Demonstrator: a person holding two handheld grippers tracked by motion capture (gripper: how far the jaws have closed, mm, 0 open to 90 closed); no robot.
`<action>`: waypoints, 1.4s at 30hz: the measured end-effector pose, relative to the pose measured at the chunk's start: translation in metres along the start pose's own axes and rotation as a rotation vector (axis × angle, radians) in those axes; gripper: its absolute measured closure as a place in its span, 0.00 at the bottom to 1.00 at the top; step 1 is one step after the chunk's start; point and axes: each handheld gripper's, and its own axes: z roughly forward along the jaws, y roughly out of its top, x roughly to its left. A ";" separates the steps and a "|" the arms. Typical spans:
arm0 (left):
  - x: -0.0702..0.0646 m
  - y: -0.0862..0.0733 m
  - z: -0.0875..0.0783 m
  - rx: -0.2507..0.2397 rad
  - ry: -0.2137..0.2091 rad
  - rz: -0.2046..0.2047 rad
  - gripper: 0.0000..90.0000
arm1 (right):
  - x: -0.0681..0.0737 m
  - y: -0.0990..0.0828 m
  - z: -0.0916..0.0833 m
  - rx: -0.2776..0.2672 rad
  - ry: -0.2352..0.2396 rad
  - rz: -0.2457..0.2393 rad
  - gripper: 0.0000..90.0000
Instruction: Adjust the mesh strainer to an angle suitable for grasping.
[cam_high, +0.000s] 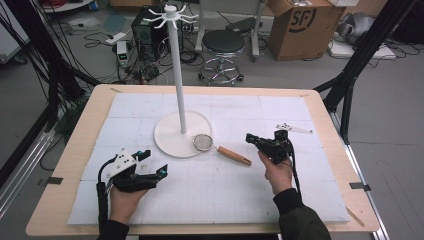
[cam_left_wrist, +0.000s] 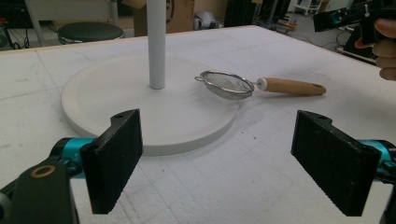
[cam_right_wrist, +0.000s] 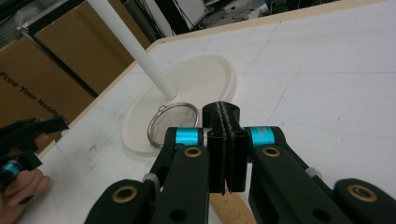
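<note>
A small mesh strainer (cam_high: 202, 142) with a wooden handle (cam_high: 234, 156) lies with its bowl on the rim of a white stand's round base (cam_high: 172, 136). The stand's pole (cam_high: 176, 65) rises to a ring of hooks. My right gripper (cam_high: 249, 138) hovers just right of the handle and is shut with nothing between its jaws. In the right gripper view the gripper (cam_right_wrist: 226, 116) hangs over the strainer (cam_right_wrist: 170, 119) and the handle (cam_right_wrist: 229, 210). My left gripper (cam_high: 154, 163) stands open at the front left. In the left gripper view the gripper (cam_left_wrist: 217, 140) faces the base (cam_left_wrist: 116, 93) and the strainer (cam_left_wrist: 226, 84).
White foam sheets cover the wooden table (cam_high: 70, 165). A small metal piece (cam_high: 294, 129) lies at the right of the sheets. Beyond the far edge stand a black stool (cam_high: 222, 45), a cardboard box (cam_high: 305, 25) and tangled cables.
</note>
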 end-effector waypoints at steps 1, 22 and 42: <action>0.000 0.000 0.000 -0.001 0.003 -0.002 0.19 | 0.001 0.005 0.002 0.001 0.006 0.008 0.99; 0.000 0.000 0.000 -0.003 -0.007 -0.011 0.19 | 0.006 0.021 0.049 0.130 0.043 0.078 0.99; -0.001 0.000 0.000 -0.003 -0.018 -0.014 0.19 | 0.016 0.006 0.109 0.341 -0.006 0.157 0.99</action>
